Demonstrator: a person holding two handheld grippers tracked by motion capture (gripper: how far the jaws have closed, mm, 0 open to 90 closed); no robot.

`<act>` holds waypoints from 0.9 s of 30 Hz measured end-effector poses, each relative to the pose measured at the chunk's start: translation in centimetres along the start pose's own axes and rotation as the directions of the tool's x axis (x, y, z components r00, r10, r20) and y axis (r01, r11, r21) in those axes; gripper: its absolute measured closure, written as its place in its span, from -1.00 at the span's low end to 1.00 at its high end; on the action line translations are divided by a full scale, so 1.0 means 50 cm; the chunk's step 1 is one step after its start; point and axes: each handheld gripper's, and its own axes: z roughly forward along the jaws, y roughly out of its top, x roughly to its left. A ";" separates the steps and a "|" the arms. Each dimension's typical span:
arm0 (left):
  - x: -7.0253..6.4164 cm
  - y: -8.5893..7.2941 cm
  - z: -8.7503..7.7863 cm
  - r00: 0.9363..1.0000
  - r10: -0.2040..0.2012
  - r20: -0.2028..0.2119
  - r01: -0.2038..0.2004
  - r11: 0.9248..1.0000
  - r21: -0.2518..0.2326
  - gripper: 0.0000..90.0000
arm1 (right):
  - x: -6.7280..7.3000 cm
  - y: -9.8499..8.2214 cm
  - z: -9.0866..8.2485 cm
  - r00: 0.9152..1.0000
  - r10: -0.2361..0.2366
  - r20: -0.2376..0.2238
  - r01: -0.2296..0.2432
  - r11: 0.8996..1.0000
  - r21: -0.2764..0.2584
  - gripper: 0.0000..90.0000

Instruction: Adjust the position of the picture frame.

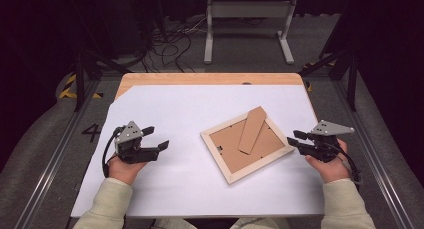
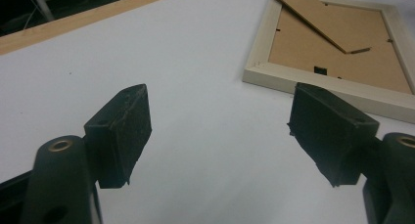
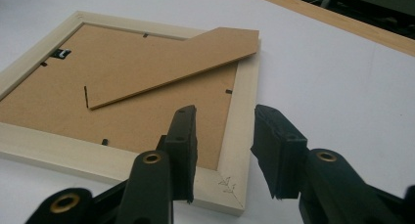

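Note:
A light wooden picture frame (image 1: 235, 175) lies face down on the white sheet, right of the middle, with its brown backing up. Its cardboard stand flap (image 1: 251, 130) points away from me. My left gripper (image 1: 157, 138) hovers well left of the frame, open, with nothing between its jaws. From the left gripper view (image 2: 221, 94) the frame (image 2: 337, 53) lies ahead to the upper right. My right gripper (image 1: 293, 137) is at the frame's right corner, open. In the right gripper view (image 3: 226, 114) the frame's side rail (image 3: 242, 111) shows in the gap between the jaws, and the pads do not press on it.
The white sheet (image 1: 175, 114) covers most of the table, and a strip of bare wood (image 1: 210, 79) runs along the far edge. Beyond the table are floor cables (image 1: 170, 44) and a white stand (image 1: 247, 24). Metal rails flank both sides.

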 end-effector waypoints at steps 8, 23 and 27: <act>-0.001 0.000 -0.001 1.000 0.013 0.005 -0.013 1.000 0.013 -0.48 | -0.001 0.005 0.005 1.000 -0.014 0.022 0.013 0.999 0.044 0.54; 0.002 -0.004 -0.002 1.000 0.005 0.009 -0.005 0.999 0.033 -0.48 | -0.014 0.003 0.027 0.997 -0.024 0.070 0.013 0.986 0.164 0.96; 0.002 -0.005 0.001 1.000 0.004 0.009 -0.004 0.999 0.036 -0.48 | -0.023 -0.003 0.030 0.996 -0.007 0.085 -0.008 0.985 0.170 1.00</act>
